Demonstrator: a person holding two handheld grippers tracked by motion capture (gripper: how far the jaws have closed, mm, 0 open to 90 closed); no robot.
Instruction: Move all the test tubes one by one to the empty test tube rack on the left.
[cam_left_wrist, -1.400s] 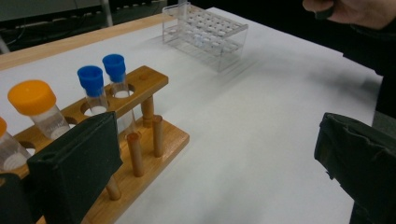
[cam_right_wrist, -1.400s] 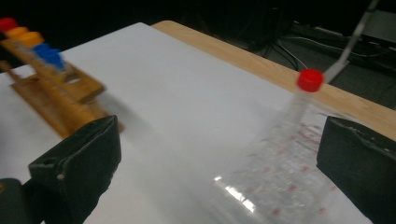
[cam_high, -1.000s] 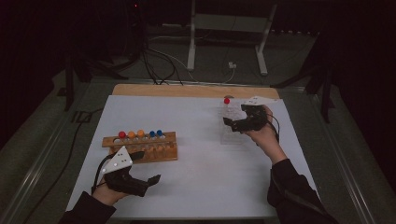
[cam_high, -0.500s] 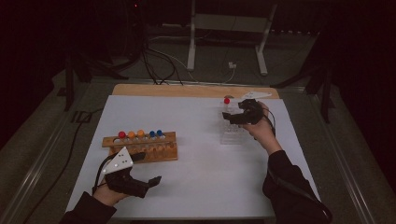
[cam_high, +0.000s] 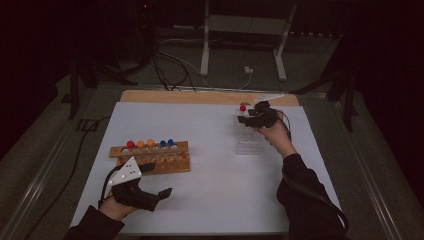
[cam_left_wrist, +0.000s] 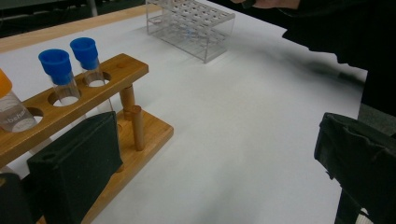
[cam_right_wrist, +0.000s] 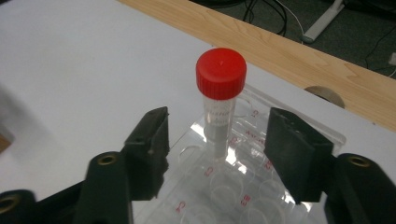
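While the dim room with floor cables surrounds it, the white-covered table (cam_high: 210, 200) carries a wooden rack (cam_high: 152, 157) and a clear rack (cam_right_wrist: 243, 186) with unreadable red marks. Its red-capped tube (cam_right_wrist: 219, 100) stands between the right gripper's (cam_right_wrist: 217, 154) closing, untouching jaws; the left gripper (cam_left_wrist: 210, 154) gapes empty.

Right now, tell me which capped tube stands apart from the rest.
The red-capped clear tube standing alone in the clear plastic rack, between the right gripper's open jaws. The other capped tubes sit in the wooden rack.
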